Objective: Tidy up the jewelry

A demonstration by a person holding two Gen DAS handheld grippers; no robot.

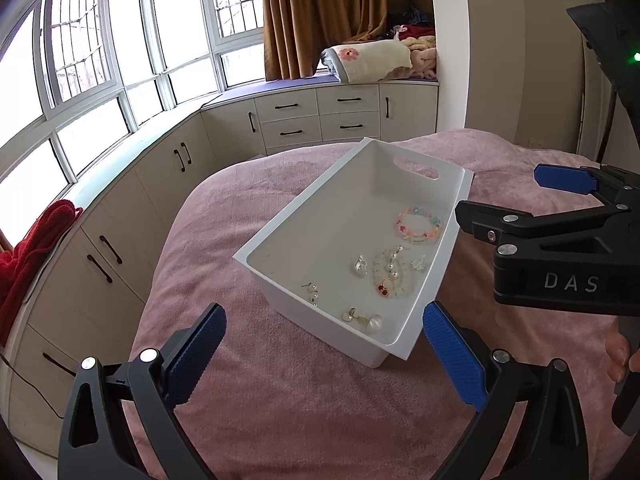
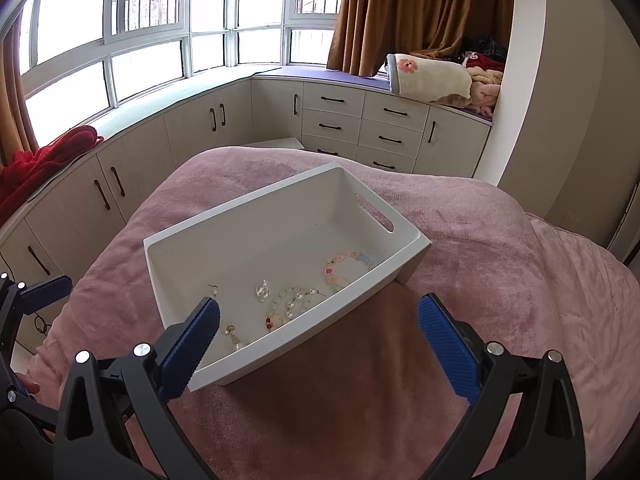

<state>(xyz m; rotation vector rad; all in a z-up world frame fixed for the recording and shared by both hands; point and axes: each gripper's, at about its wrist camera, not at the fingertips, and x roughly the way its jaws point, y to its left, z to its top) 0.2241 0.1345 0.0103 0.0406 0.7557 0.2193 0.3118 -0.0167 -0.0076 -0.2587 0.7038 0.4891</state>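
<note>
A white plastic bin (image 1: 320,216) (image 2: 248,216) sits on the pink bed cover. Inside lie a pastel bead bracelet (image 1: 419,225) (image 2: 347,266), a clear bead bracelet with a red charm (image 1: 390,276) (image 2: 286,308), a glass pendant (image 1: 361,265) (image 2: 263,290) and pearl earrings (image 1: 362,319) (image 2: 233,338). My left gripper (image 1: 324,354) is open and empty, just in front of the bin's near corner. My right gripper (image 2: 320,344) is open and empty above the bin's near wall; it also shows in the left wrist view (image 1: 520,204), right of the bin.
The pink bed cover (image 2: 460,280) falls away at the far and left edges. Beige window-seat cabinets (image 1: 304,116) curve behind the bed. A folded blanket (image 2: 432,76) and a red cloth (image 2: 44,156) lie on the seat.
</note>
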